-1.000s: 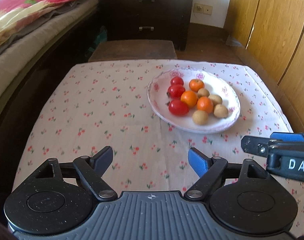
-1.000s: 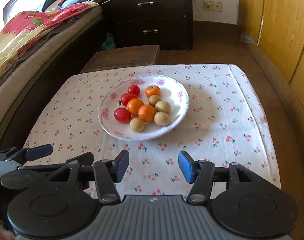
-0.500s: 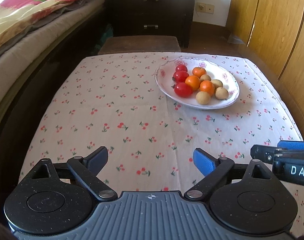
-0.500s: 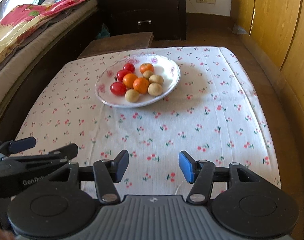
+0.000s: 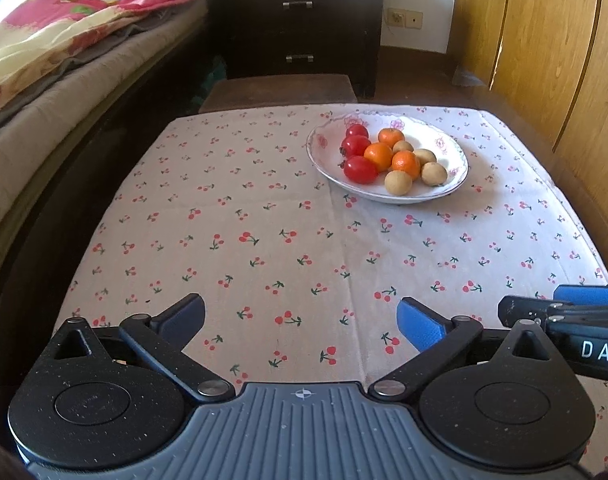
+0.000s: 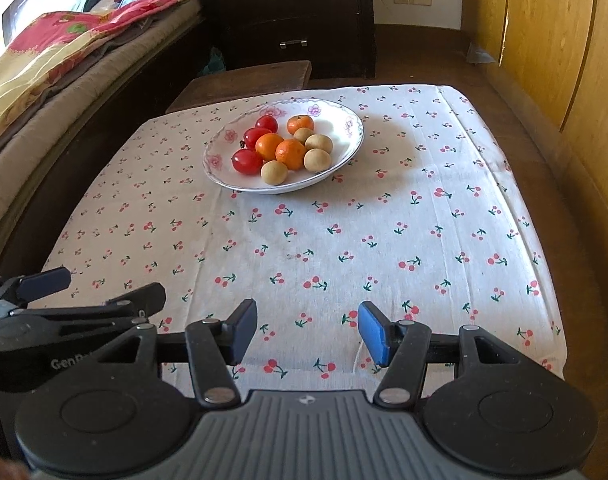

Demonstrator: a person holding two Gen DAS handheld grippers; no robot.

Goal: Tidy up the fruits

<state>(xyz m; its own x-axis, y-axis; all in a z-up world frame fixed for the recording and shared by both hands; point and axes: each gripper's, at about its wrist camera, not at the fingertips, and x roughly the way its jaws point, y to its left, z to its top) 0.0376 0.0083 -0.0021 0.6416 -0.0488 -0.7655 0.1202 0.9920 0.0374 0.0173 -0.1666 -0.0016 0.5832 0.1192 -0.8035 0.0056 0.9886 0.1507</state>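
Grippers both sit further back from the plate (image 5: pixel 456 178) than a second ago. Left gripper (image 5: pixel 301 316) is opening wide with nothing between, right gripper (image 6: pixel 308 330) half-spread, empty. Plate at the cloth's (image 5: pixel 263 240) far end holds tomatoes (image 5: pixel 360 169), oranges (image 5: pixel 406 162) and tan fruits (image 5: pixel 398 182).

Left gripper (image 5: pixel 299 316): black linkage arms on round speckled discs, silver pivot screws, grey ribbed housing, blue pads. Right gripper (image 6: pixel 307 332): built alike; white lettering "DAS" is seen on its side.
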